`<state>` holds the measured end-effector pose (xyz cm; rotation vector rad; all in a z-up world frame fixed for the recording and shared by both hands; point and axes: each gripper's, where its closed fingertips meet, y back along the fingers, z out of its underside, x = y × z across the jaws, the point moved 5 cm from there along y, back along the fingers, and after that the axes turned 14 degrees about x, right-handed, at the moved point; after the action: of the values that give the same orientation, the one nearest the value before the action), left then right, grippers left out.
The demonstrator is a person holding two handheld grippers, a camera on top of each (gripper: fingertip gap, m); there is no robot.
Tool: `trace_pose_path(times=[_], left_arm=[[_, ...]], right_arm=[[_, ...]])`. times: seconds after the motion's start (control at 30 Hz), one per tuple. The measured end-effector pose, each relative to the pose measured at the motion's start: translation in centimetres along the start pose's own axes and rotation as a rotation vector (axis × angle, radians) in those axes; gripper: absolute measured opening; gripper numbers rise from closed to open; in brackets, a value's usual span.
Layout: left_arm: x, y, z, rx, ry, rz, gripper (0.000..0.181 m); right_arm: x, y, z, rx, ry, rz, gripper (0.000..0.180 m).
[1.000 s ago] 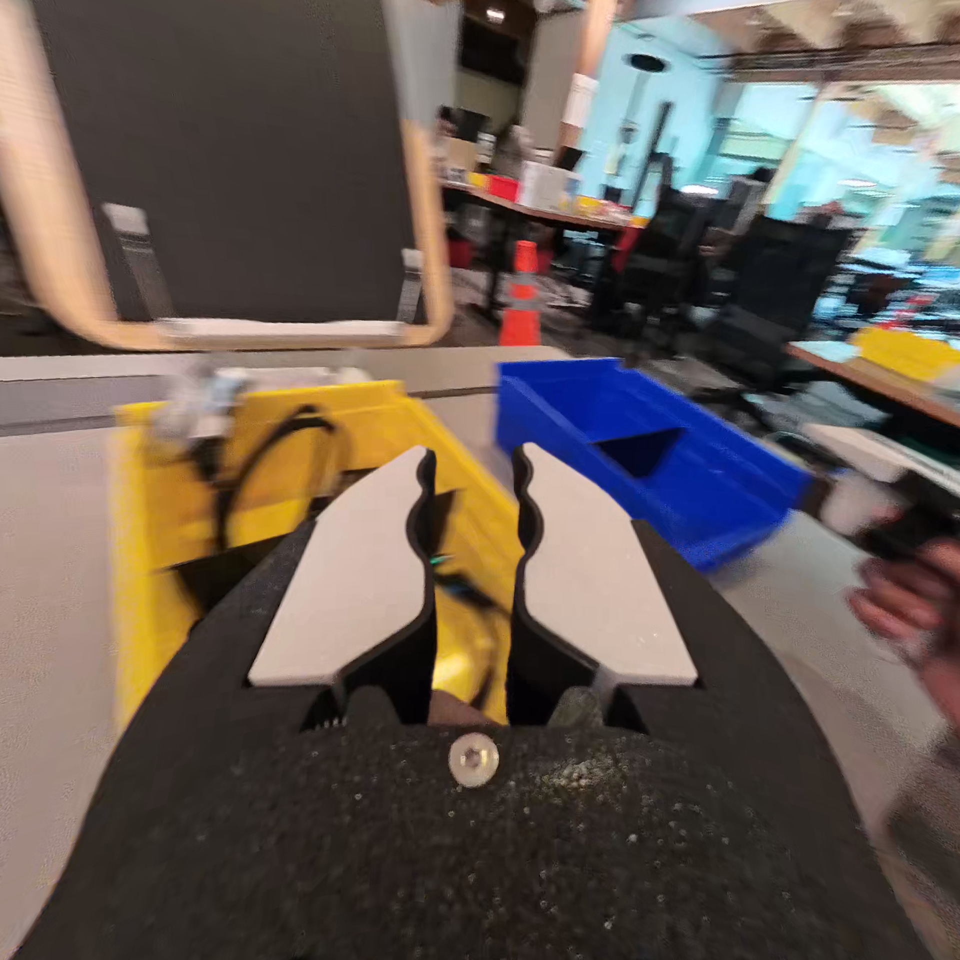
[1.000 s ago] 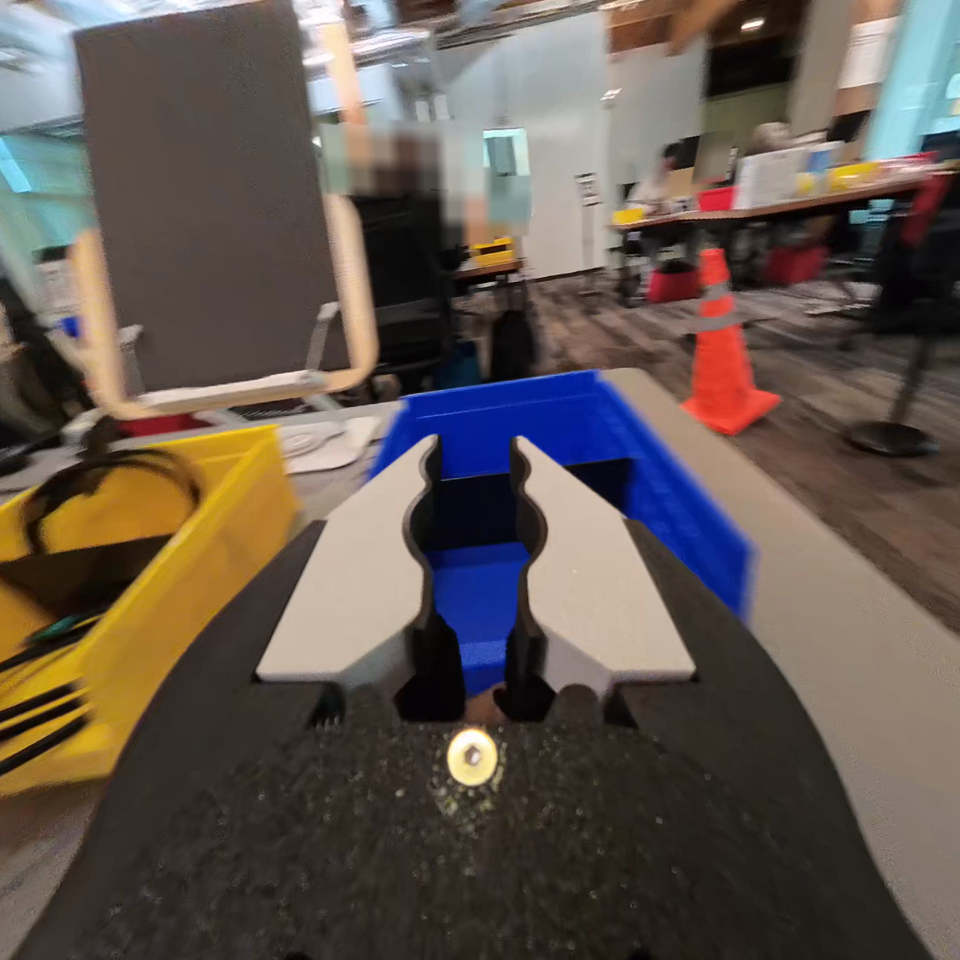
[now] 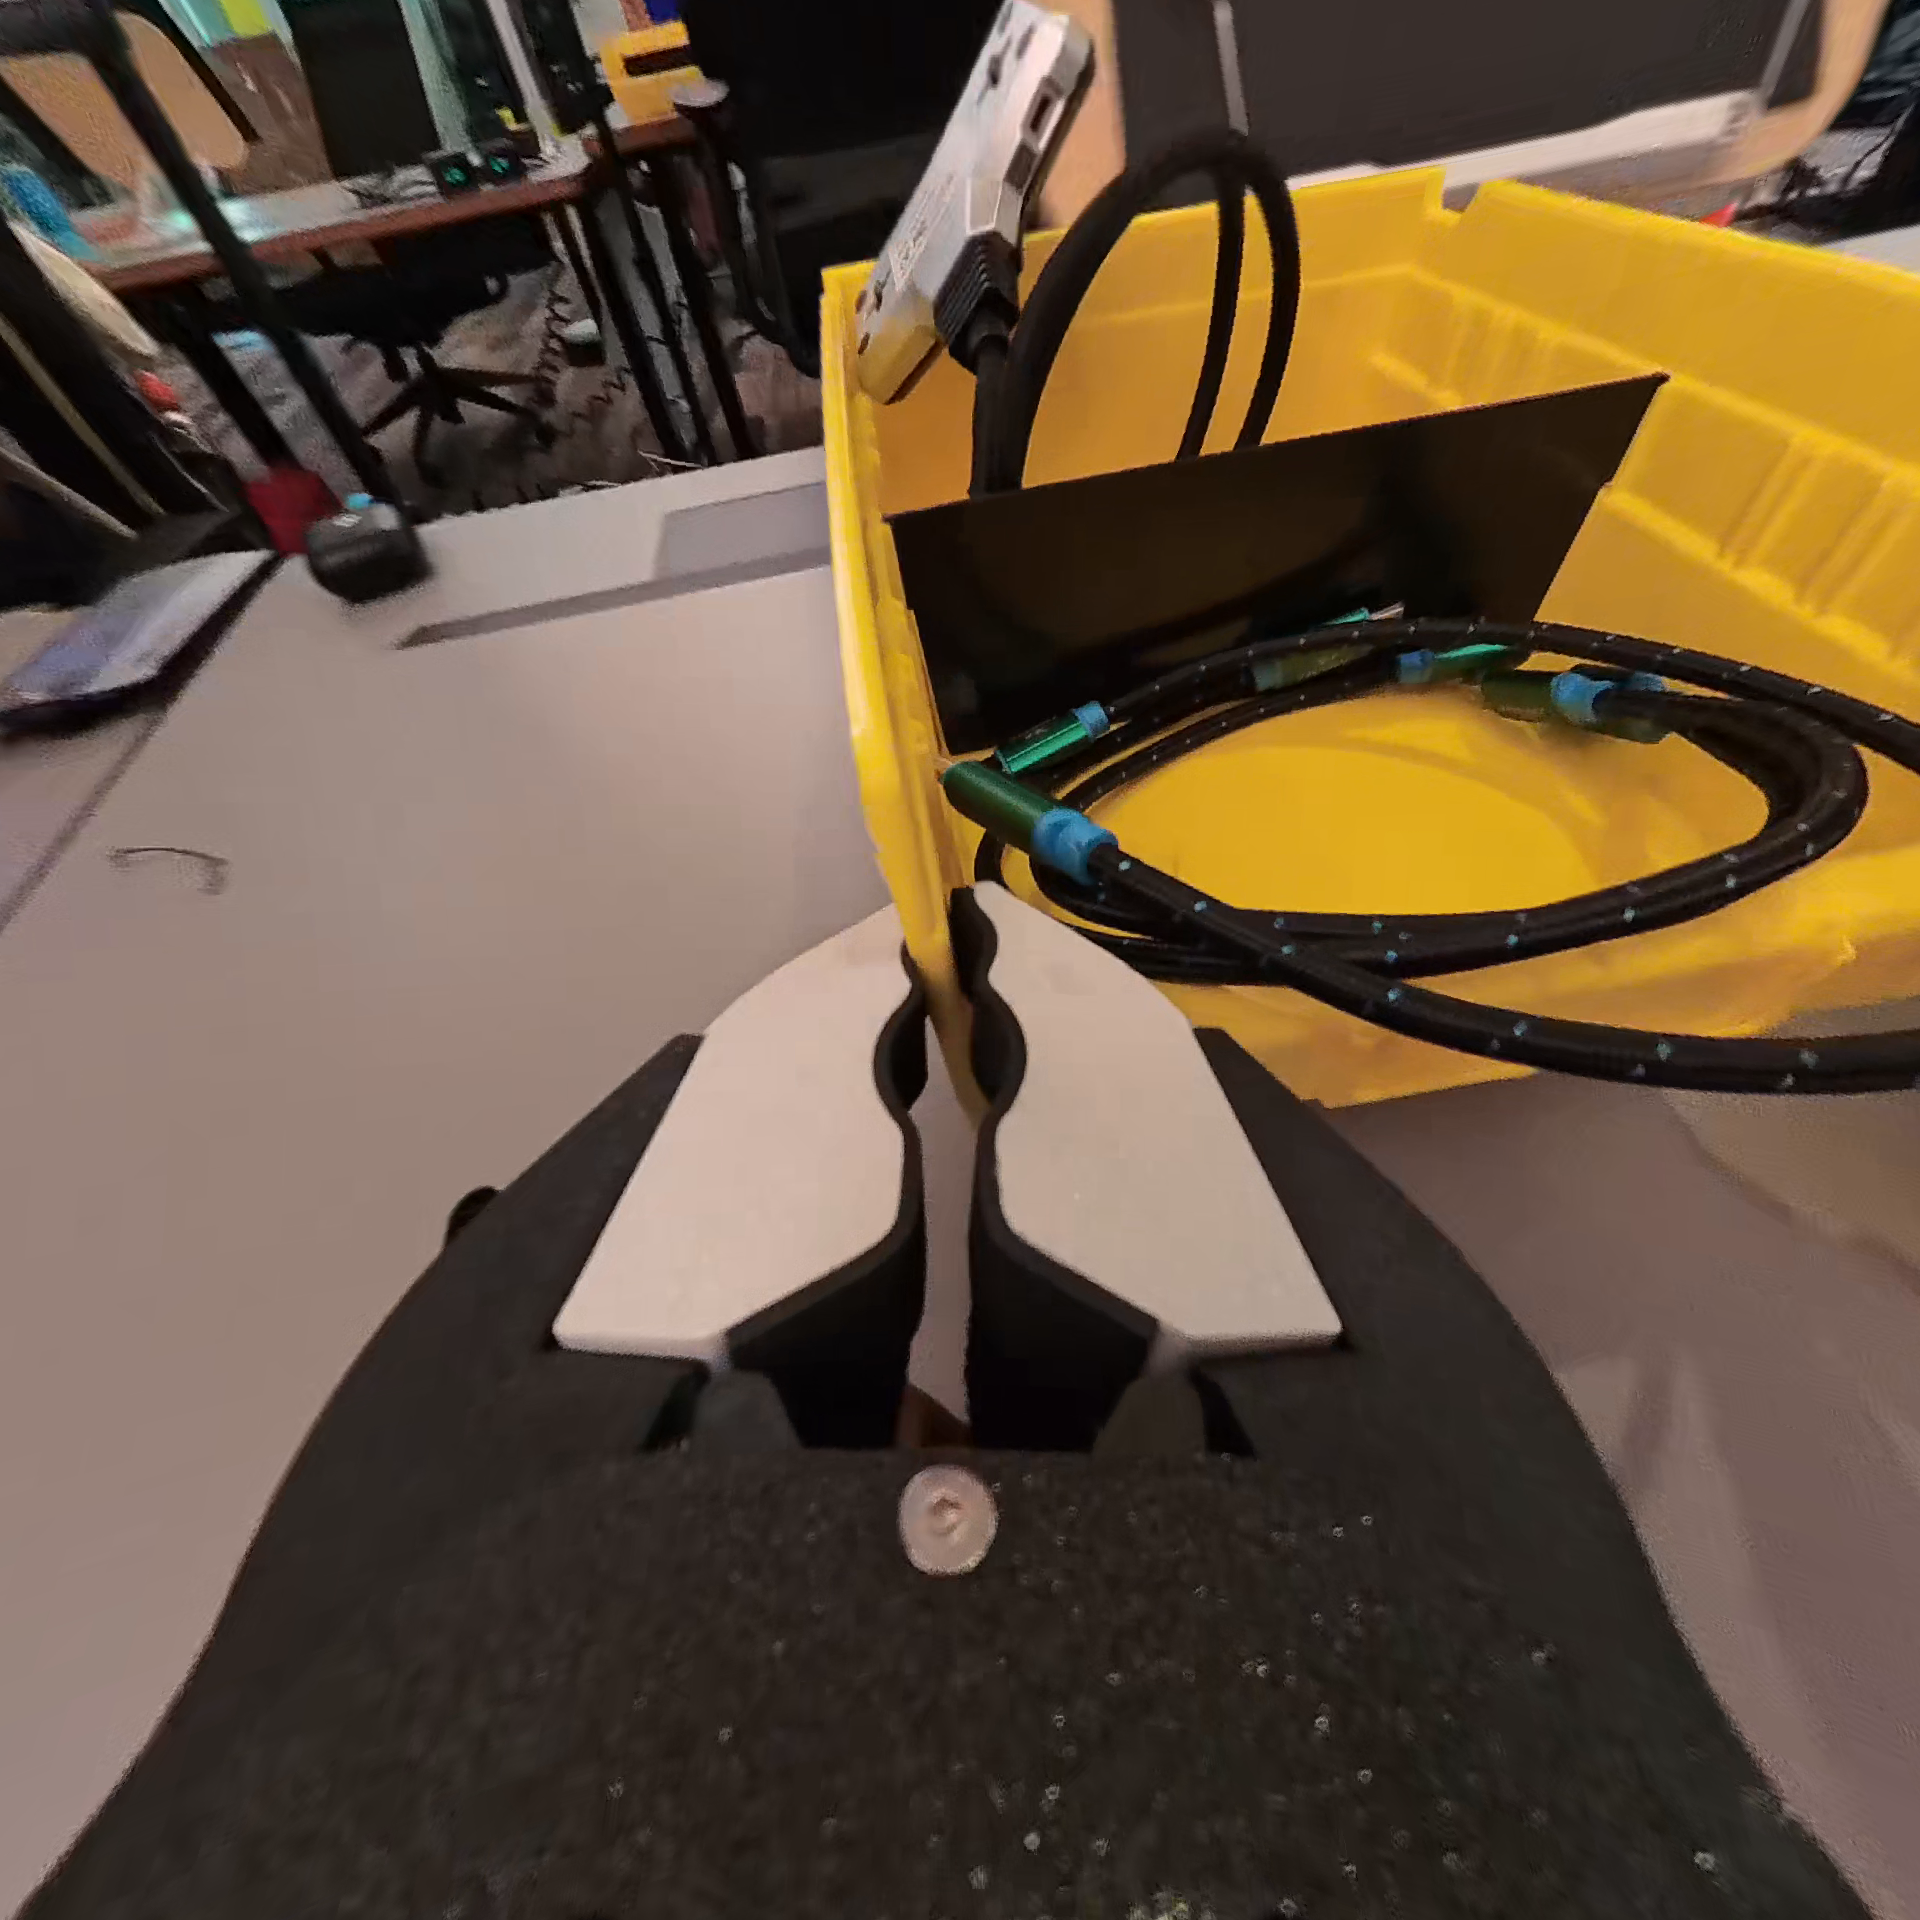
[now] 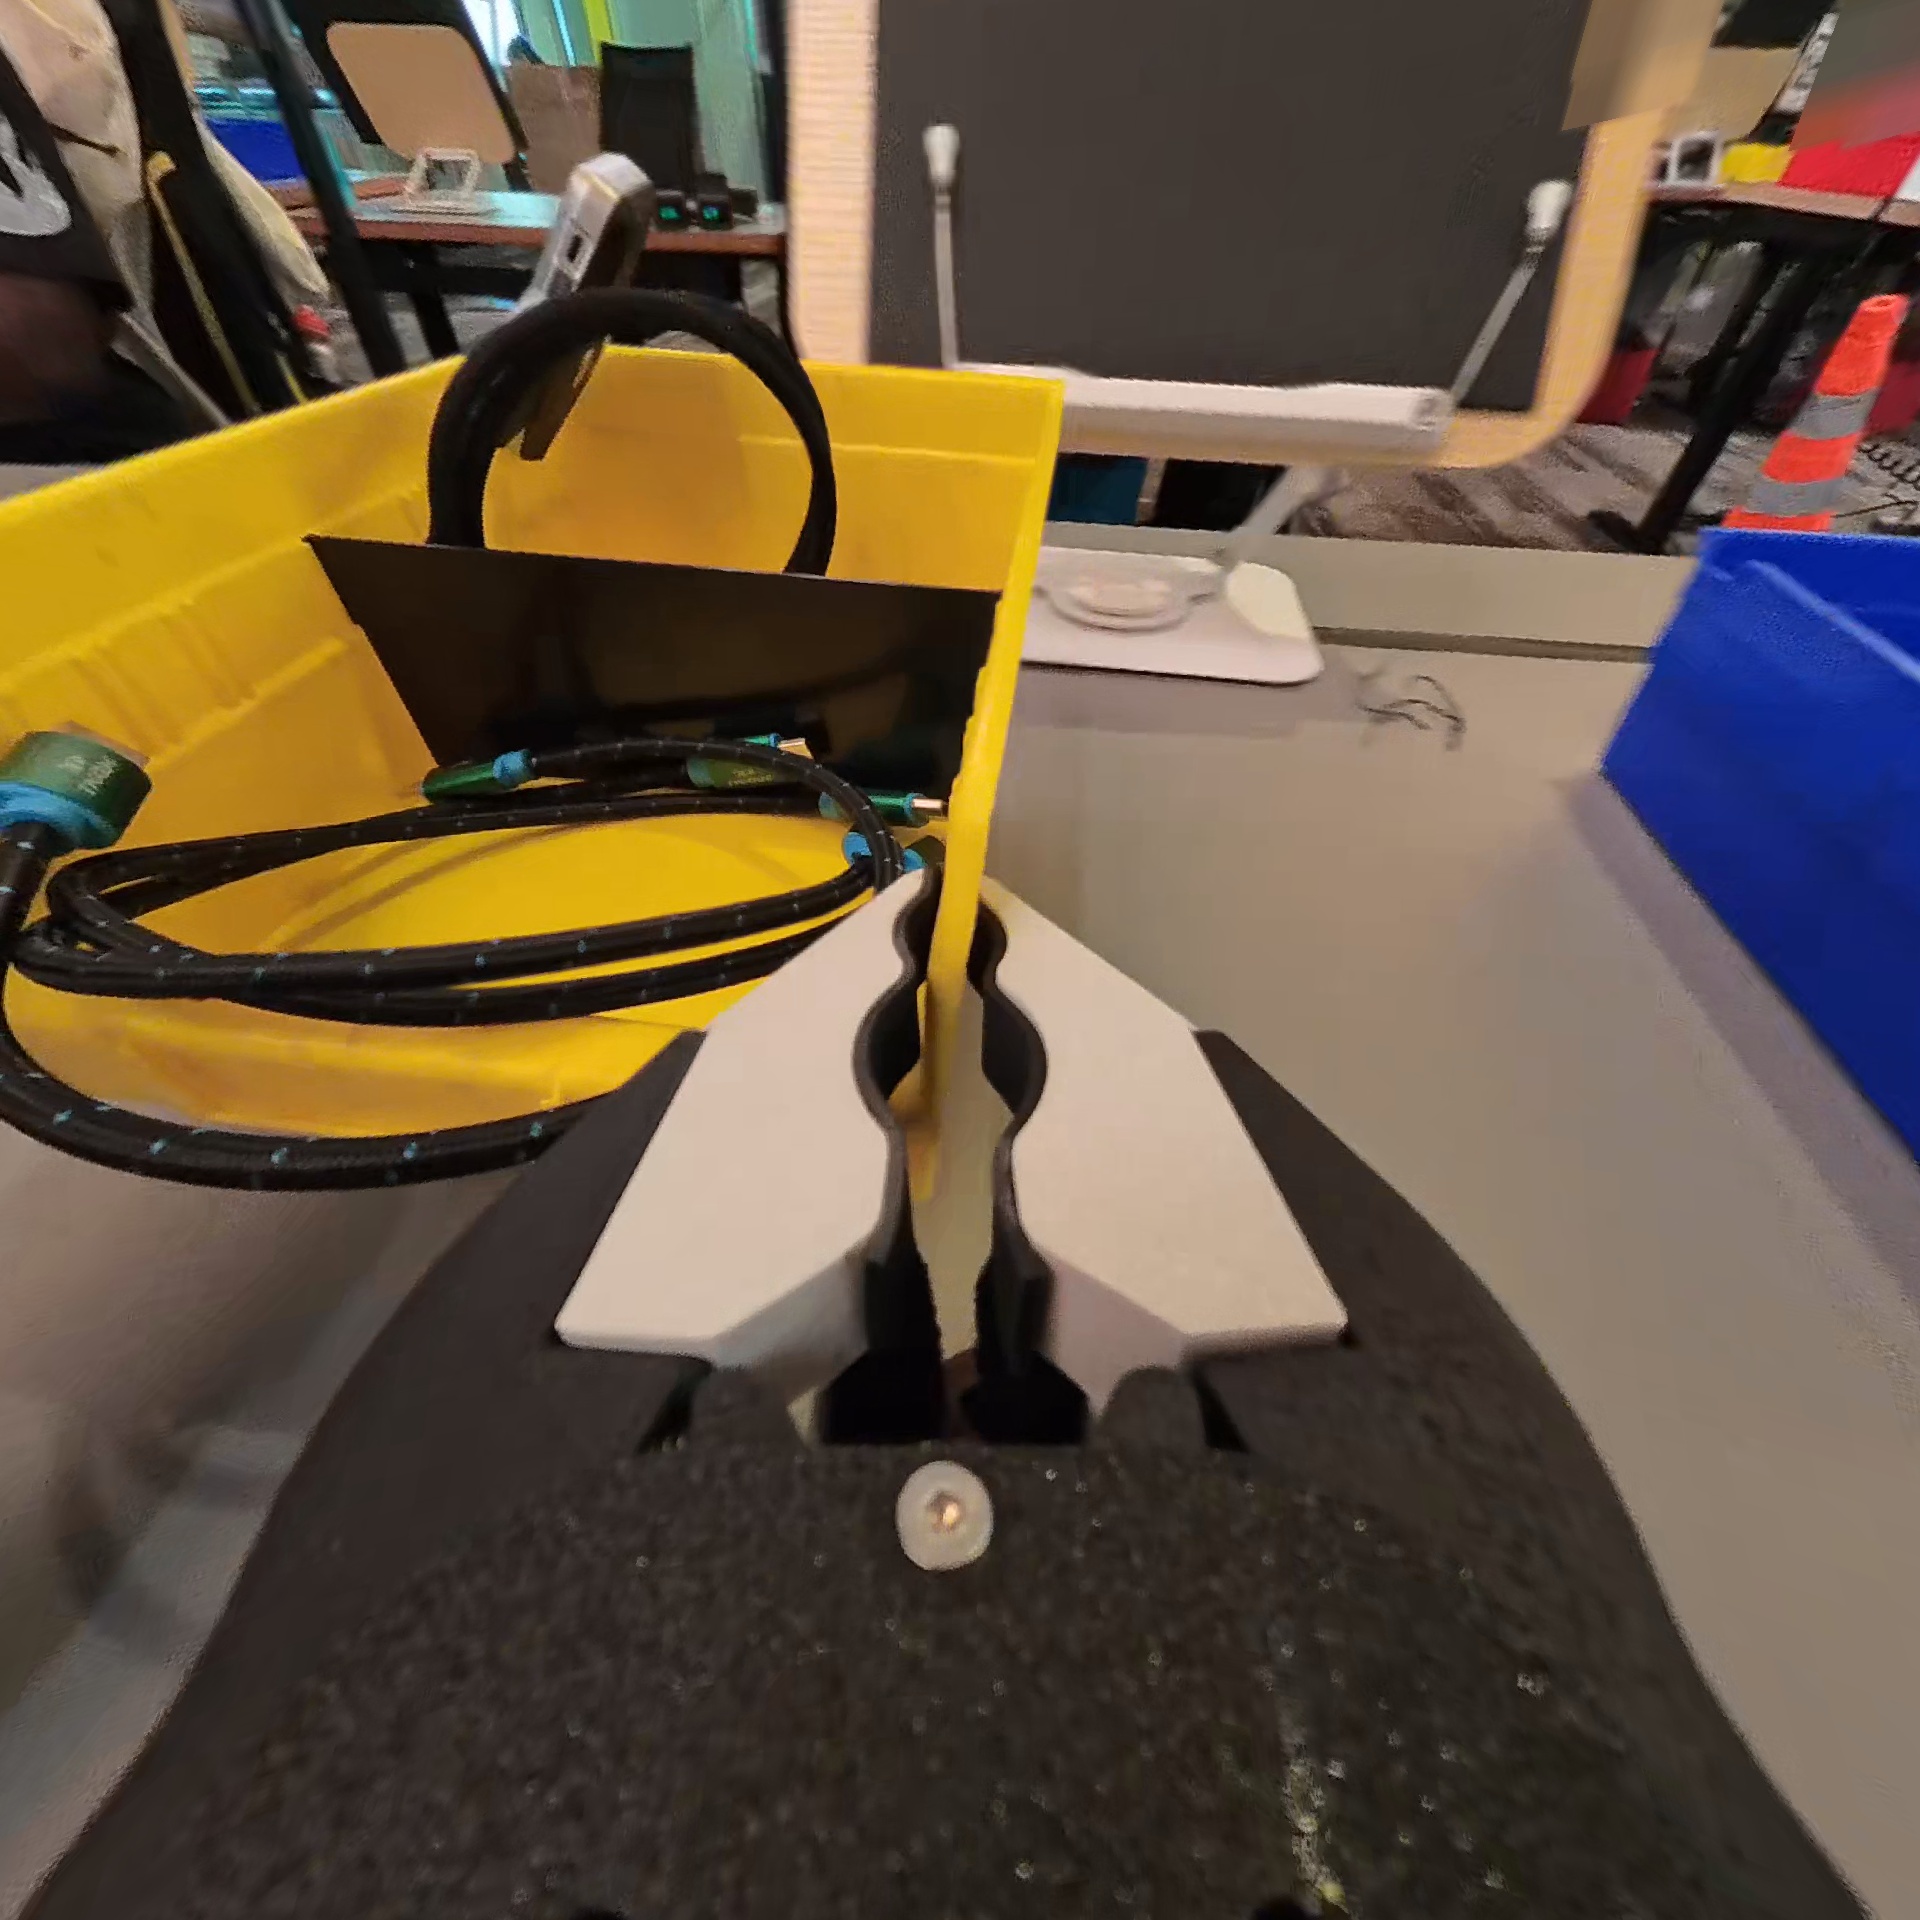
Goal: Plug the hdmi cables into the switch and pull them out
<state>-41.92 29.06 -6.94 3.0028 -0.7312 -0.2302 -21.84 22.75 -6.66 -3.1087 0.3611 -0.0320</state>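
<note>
Yellow bin (image 3: pixel 1714 312) walls are pinched by both left tongs (image 3: pixel 943 940) and right tongs (image 4: pixel 954 902).

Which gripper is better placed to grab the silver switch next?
Probably left: the switch leans over the yellow bin wall that the left gripper clamps; the right gripper clamps the opposite wall.

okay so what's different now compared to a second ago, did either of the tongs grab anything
Both tongs dropped toward the yellow bin and narrowed. The left tongs now pinch the bin's left wall; the right tongs pinch its right wall. A second ago both were open in the air, holding nothing. Unchanged: the HDMI cables lie coiled in the bin, the silver switch leans at its back, and the blue bin sits to the right.
</note>
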Motion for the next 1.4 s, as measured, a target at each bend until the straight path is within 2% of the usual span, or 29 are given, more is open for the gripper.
trace_pose_path(times=[0.17, 0.2, 0.27, 0.4, 0.47, 0.63, 0.67, 0.73, 0.83, 0.87, 0.9, 1.03, 1.17, 1.23, 1.4], left_arm=[[-5.7, 0.1, 2.6, -0.063, -0.037, -0.081, 0.002], [-6.4, 0.1, 3.5, -0.080, -0.012, -0.102, 0.002], [-7.0, 0.2, 4.3, -0.094, 0.053, -0.128, 0.001], [-6.8, 0.5, 5.6, -0.164, 0.130, -0.110, 0.005], [-6.8, 0.9, 5.5, -0.151, 0.182, -0.103, 0.009], [-7.1, 2.5, 5.2, -0.120, 0.296, -0.108, 0.033], [-7.1, 2.9, 5.3, -0.125, 0.293, -0.109, 0.033], [-6.8, 3.8, 5.5, -0.131, 0.265, -0.122, 0.031], [-6.2, 5.5, 5.2, -0.138, 0.228, -0.168, 0.039], [-5.6, 6.3, 5.0, -0.133, 0.221, -0.156, 0.031], [-4.9, 7.0, 4.8, -0.127, 0.211, -0.141, 0.026], [-2.6, 9.4, 3.7, -0.090, 0.136, -0.134, 0.042], [-1.3, 10.3, 2.4, -0.013, 0.084, -0.147, 0.049], [-0.8, 9.9, 2.0, 0.025, 0.105, -0.114, 0.052], [-0.1, 8.5, 2.5, 0.006, 0.161, -0.037, 0.050]], right_arm=[[-6.3, -2.7, 2.9, -0.058, -0.014, -0.062, 0.003], [-7.1, -3.0, 3.0, -0.026, 0.001, -0.077, 0.003], [-8.0, -3.1, 3.5, -0.029, 0.046, -0.081, 0.003], [-8.0, -2.9, 4.5, -0.107, -0.051, -0.174, 0.006], [-7.8, -2.7, 4.6, -0.134, -0.127, -0.253, 0.010], [-6.4, 0.3, 4.6, -0.274, -0.272, -0.612, 0.032], [-5.7, 1.2, 4.3, -0.272, -0.276, -0.675, 0.033], [-3.4, 3.0, 3.9, -0.233, -0.248, -0.773, 0.049], [2.7, 4.6, 3.5, -0.194, -0.151, -0.665, 0.058], [5.0, 5.1, 3.3, -0.176, -0.112, -0.615, 0.065], [7.3, 5.9, 2.9, -0.157, -0.081, -0.583, 0.064], [16.5, 8.9, 0.7, -0.037, 0.039, -0.394, 0.067], [26.4, 11.5, -1.4, 0.158, 0.150, -0.071, 0.067], [30.3, 11.7, -2.3, 0.249, 0.168, 0.050, 0.066], [34.6, 9.4, 0.9, 0.151, 0.043, 0.090, 0.065]])
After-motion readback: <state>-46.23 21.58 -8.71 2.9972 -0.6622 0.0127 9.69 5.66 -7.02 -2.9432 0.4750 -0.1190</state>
